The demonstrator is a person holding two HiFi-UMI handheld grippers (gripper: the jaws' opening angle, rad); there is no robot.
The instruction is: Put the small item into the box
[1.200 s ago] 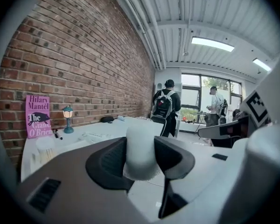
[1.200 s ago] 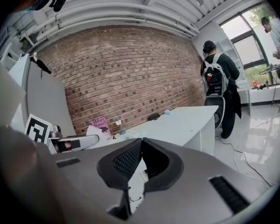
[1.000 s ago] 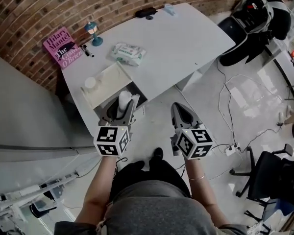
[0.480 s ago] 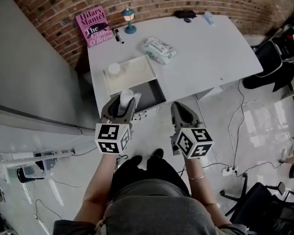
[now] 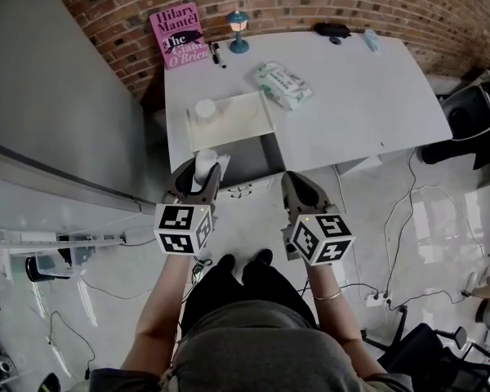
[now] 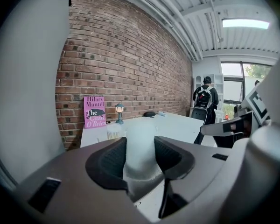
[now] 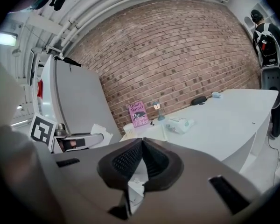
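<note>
holding a small white cylinder (image 6: 140,146) pinched in my left gripper (image 5: 202,172), near the open box (image 5: 243,119) on the white table (image 5: 351,96); my right gripper (image 5: 297,184) is closed, empty.

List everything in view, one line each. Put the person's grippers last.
table: one, white, against the brick wall
box: one, cream, open, at the table's near left corner
round item: one, white, inside the box at its far left
book: one, pink, standing against the wall, far left of the table
lamp: one, teal, right of the book
marker: one, black, between book and lamp
wipes pack: one, white and green, right of the box
black item: one, at the table's far edge
cabinet: one, grey, left of the table
cylinder: one, white, between the left gripper's jaws
left gripper: one, grey, shut on the cylinder
right gripper: one, grey, jaws together, empty
</note>
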